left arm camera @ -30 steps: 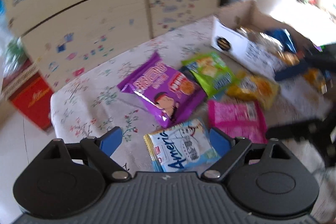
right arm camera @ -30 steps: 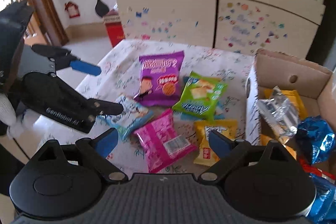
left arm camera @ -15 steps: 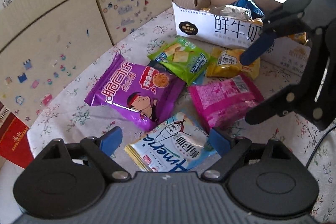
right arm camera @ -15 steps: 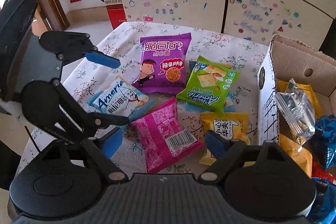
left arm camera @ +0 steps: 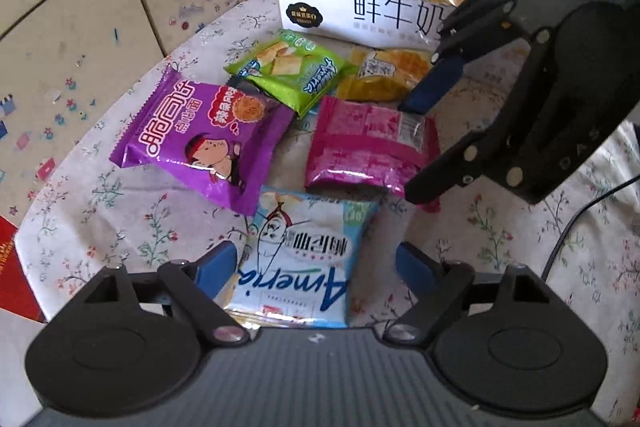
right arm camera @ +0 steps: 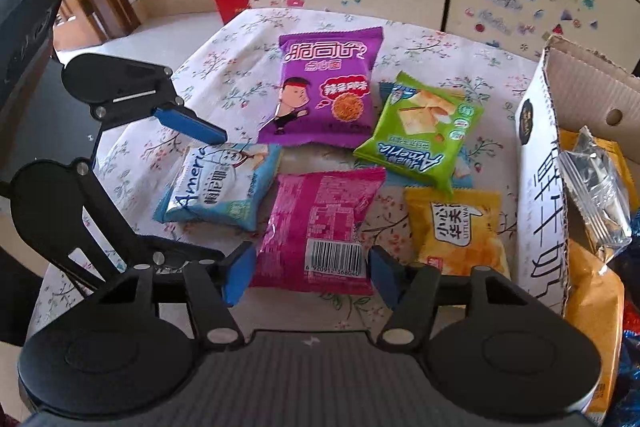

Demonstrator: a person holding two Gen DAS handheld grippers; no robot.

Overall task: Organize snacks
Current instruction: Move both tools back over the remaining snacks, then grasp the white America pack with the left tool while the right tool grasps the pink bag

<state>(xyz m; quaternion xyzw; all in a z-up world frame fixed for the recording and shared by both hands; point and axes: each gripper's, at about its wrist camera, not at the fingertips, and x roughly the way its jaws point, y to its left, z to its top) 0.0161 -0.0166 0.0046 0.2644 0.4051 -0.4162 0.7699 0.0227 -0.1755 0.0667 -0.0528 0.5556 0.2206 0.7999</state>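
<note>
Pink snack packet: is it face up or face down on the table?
Face down. The pink snack packet lies flat with its barcode and printed back panel upward; the front design is hidden.

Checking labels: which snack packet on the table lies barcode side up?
The pink packet; its barcode faces up, while the others show their printed fronts.

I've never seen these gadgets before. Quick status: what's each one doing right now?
Left hand-held gripper open, straddling light blue packet. Right hand-held gripper open around pink packet. Nothing gripped yet. Box beside them, nothing blocking.
</note>
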